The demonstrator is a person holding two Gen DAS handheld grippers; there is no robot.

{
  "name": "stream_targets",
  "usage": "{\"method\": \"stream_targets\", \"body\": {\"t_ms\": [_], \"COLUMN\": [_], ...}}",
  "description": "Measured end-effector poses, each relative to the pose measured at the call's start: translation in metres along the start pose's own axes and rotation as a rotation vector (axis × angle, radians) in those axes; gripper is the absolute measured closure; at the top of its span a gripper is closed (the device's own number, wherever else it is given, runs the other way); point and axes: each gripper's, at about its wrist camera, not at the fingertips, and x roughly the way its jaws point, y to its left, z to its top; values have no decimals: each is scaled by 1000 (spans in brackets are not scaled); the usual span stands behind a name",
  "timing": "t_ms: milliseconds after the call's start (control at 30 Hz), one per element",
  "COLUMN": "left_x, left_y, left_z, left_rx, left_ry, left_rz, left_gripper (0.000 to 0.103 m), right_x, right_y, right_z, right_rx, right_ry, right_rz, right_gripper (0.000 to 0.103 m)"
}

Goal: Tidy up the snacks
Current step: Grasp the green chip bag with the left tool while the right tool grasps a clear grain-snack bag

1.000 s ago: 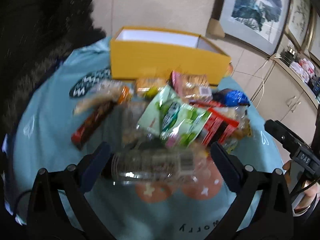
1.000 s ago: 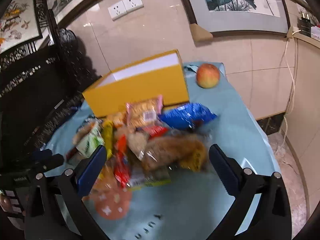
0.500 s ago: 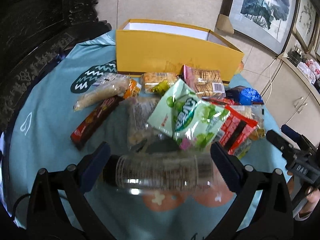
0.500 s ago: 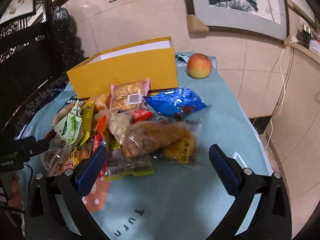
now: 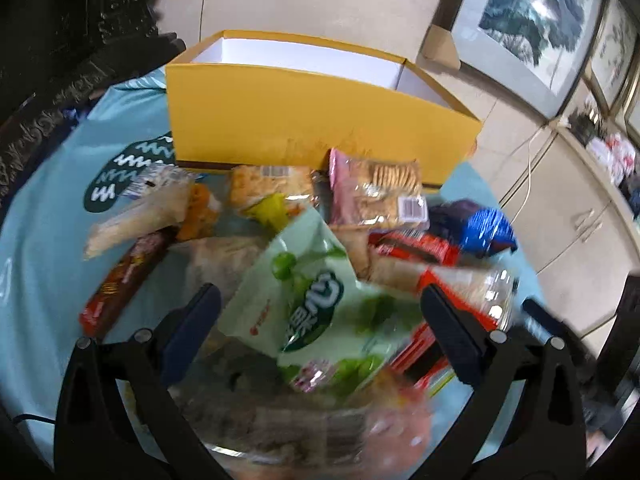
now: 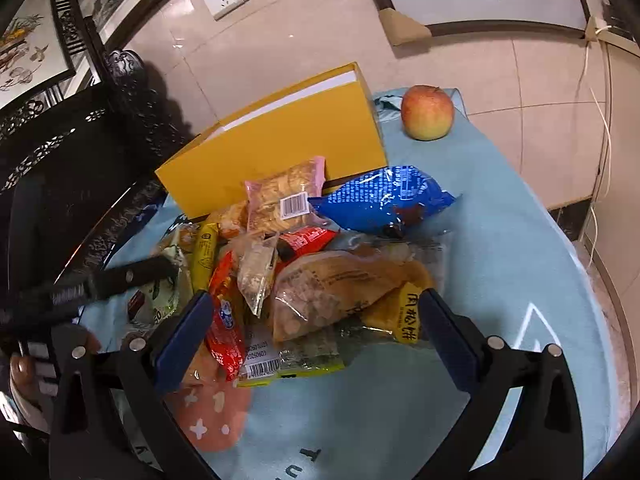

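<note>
A pile of snack packets lies on the blue cloth in front of an open yellow box, which also shows in the right wrist view. My left gripper is open and empty, its jaws wide either side of a green packet. A clear tube of biscuits lies blurred below it. My right gripper is open and empty, over a brown bread packet. A pink cracker pack, a blue bag and a red packet lie nearby.
An apple sits on the cloth right of the box. A brown bar and a pale packet lie left of the pile. A dark carved chair stands behind on the left. The tiled wall is close behind the box.
My left gripper has moved forward past the clear biscuit tube to over the green packet. My right gripper has come closer to the pile. Both stay open.
</note>
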Motion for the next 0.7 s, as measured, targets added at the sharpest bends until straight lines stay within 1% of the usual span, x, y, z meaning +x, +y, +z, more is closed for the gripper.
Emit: {"method": "stream_targets", "body": {"t_ms": [67,100,167,200,300,333,367,400,433,467,533,600,633,667,700], "left_x": [8,15,23,23,25,24,22,20,17,14,8,6,3,1,-2], "left_y": [-3,-4,-7,-10,-11,-9,-8,-6,-3,1,5,11,13,16,20], "left_z": [5,6,3,0,-6,-7,-9,-11,-13,-15,-19,-24,-27,-29,-31], "left_rx": [-20,-20,-1,25,49,42,40,55,59,54,65,67,61,60,57], "left_ry": [15,34,56,49,56,46,31,31,40,53,69,99,89,78,73], "left_rz": [1,22,56,73,95,96,109,121,99,56,60,66,76,81,73], "left_gripper": [2,2,2,2,2,9,29,37,56,67,68,64,63,65,66], "right_x": [1,1,-1,-1,0,0,0,-1,-1,-2,-1,-1,-2,-2,-2], "right_y": [4,6,7,8,5,4,4,4,4,3,3,5,7,9,9], "right_z": [-2,-2,-2,-2,-1,-1,-1,-2,-2,-2,-2,-2,-3,-3,-4], "right_rx": [-25,-31,-42,-45,-35,-31,-32,-33,-33,-31,-29,-32,-41,-53,-58], "right_ry": [6,4,-3,-8,-6,-4,-6,-7,-10,-12,-9,-10,-15,-16,-16], "right_rz": [1,3,2,-5,-4,-2,-5,-7,-8,-7,-3,0,-5,-9,-9], "right_gripper": [1,1,1,1,1,1,1,1,1,1,1,1,1,1,1]}}
